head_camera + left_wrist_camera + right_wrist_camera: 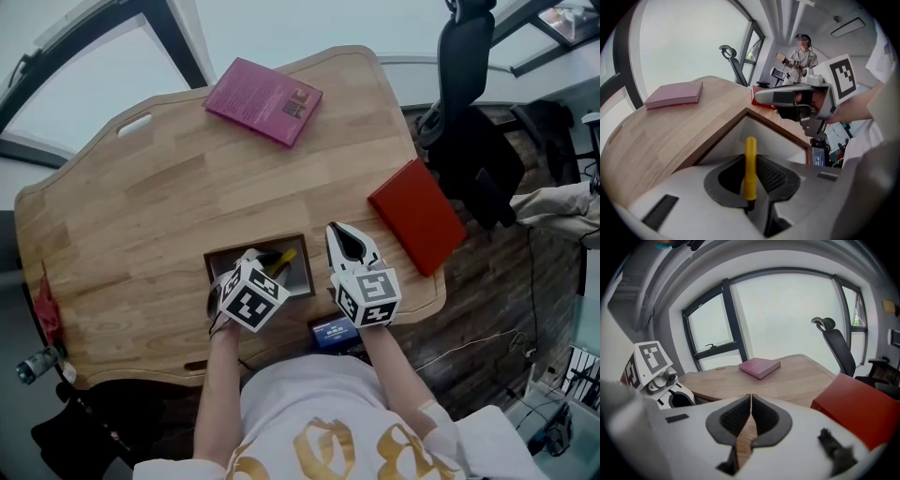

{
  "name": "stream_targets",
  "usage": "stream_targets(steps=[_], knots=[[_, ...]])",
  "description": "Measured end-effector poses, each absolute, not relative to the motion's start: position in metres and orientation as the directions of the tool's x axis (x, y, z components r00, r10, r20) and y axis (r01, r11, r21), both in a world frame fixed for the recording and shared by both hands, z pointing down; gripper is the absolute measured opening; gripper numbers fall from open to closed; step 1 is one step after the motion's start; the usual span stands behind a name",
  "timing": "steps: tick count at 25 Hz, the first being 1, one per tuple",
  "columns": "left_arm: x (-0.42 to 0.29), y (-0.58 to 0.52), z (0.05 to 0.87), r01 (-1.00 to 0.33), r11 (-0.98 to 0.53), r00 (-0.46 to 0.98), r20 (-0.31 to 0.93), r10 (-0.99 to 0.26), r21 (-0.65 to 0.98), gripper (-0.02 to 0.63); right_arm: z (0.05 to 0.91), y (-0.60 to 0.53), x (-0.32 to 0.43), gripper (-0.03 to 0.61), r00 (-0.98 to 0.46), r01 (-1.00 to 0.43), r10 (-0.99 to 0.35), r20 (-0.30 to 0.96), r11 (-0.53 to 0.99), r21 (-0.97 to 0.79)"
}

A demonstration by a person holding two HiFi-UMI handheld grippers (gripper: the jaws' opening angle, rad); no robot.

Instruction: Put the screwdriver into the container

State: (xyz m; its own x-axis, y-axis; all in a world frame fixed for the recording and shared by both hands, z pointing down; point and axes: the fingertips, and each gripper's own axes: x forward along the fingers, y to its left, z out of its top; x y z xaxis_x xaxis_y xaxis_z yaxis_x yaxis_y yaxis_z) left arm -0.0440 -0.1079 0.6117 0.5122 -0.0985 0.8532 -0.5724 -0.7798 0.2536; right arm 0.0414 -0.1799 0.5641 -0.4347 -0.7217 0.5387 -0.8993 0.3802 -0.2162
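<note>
Pink book (pixel 264 100) beyond wooden container (pixel 296 272)

The container (pixel 303 267) sits at the table's (pixel 141 216) near edge, 1 book (pixel 264 99) far behind it, a 2nd book (pixel 417 215) at its right.

Office/lab workroom. Evidence: wooden desk (pixel 141 206) w/ pink book (pixel 263 100) & red book (pixel 417 216); swivel office chair (pixel 464 47) beside it; large windows (pixel 787 319) behind; loose cable (pixel 464 350) on dark floor (pixel 492 300); 2nd person (pixel 803 54) w/ gear at back.
</note>
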Motion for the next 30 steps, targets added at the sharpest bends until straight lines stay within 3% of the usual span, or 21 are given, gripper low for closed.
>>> stream_targets(steps=[12,30], knots=[[-0.044,-0.098,0.627,-0.568,-0.758,0.460,0.888,0.033,0.322,0.080,0.571,-0.178,0.044,0.032,-0.430,-0.902,-0.713,0.553,0.370,-0.225],[-0.044,-0.094,0.638,-0.595,-0.700,0.442,0.888,0.127,0.396,0.080,0.593,-0.171,0.042,0.034,-0.451,-0.890,-0.657,0.604,0.378,-0.254]])
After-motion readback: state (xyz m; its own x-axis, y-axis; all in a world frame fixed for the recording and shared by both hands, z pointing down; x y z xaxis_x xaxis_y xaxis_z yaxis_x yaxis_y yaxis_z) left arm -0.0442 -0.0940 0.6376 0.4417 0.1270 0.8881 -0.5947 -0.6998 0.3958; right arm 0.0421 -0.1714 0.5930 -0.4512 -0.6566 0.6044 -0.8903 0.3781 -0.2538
